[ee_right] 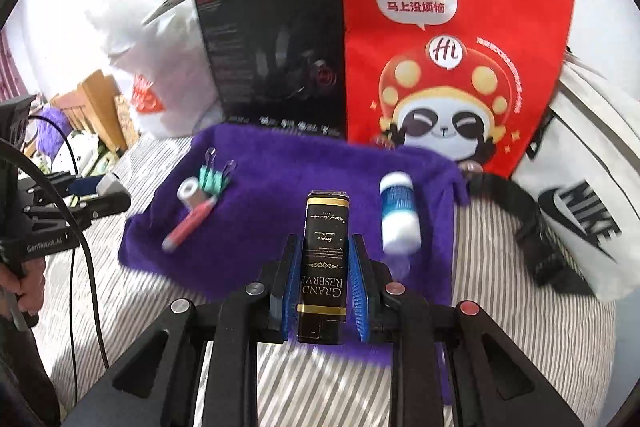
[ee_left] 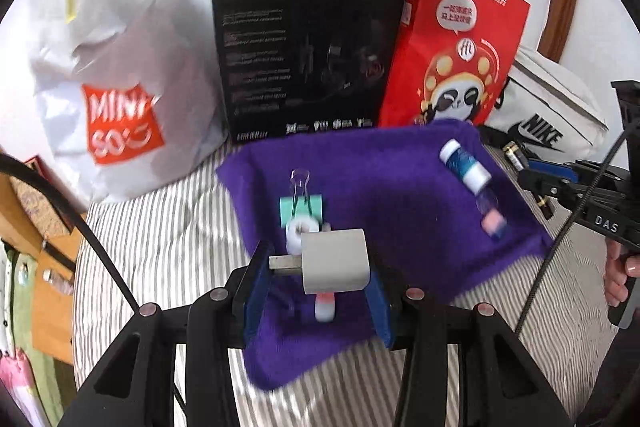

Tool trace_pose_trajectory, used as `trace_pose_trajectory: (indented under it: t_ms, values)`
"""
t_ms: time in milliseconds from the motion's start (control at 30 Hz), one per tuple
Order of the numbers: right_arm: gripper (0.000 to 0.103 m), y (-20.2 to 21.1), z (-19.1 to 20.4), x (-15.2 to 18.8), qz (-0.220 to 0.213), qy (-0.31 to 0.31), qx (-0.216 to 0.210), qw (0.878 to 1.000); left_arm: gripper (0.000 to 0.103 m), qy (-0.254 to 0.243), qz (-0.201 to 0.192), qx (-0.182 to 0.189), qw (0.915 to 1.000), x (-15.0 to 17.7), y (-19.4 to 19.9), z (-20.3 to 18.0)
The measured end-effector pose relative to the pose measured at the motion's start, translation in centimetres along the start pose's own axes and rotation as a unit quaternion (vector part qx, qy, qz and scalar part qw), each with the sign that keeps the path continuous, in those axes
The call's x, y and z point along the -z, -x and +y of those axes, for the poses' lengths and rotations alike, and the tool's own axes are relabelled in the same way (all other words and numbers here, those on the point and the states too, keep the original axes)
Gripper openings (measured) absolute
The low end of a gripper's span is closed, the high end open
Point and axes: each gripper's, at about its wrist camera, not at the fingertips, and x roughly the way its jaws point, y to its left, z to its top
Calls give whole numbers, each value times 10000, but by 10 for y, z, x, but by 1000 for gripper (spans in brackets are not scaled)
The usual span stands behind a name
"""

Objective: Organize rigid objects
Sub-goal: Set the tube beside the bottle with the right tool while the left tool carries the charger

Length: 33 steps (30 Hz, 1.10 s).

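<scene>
A purple cloth lies on the striped bed. My left gripper is shut on a grey wall charger above the cloth's near part. My right gripper is shut on a black "Grand Reserve" box. On the cloth lie a teal binder clip, a white tape roll, a pink stick and a blue-and-white bottle. A small pink-and-blue item lies near the cloth's right edge.
Behind the cloth stand a white Miniso bag, a black Hecate box and a red paper bag. A white Nike bag lies right. Batteries lie beside it.
</scene>
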Motion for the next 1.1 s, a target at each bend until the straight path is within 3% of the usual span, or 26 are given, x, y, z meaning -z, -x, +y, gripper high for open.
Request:
trace_pose_trajectory:
  t_ms: [300, 800, 1100]
  values:
    - [24, -41, -33, -37, 6, -241, 78, 9997, 42, -70, -106, 82, 9999, -40, -33, -5]
    - [24, -109, -23, -23, 607, -133, 26, 9981, 42, 19, 3, 119, 9999, -41, -54, 8]
    - [24, -130, -27, -15, 842, -133, 356, 9957, 42, 43, 116, 193, 9997, -40, -64, 12]
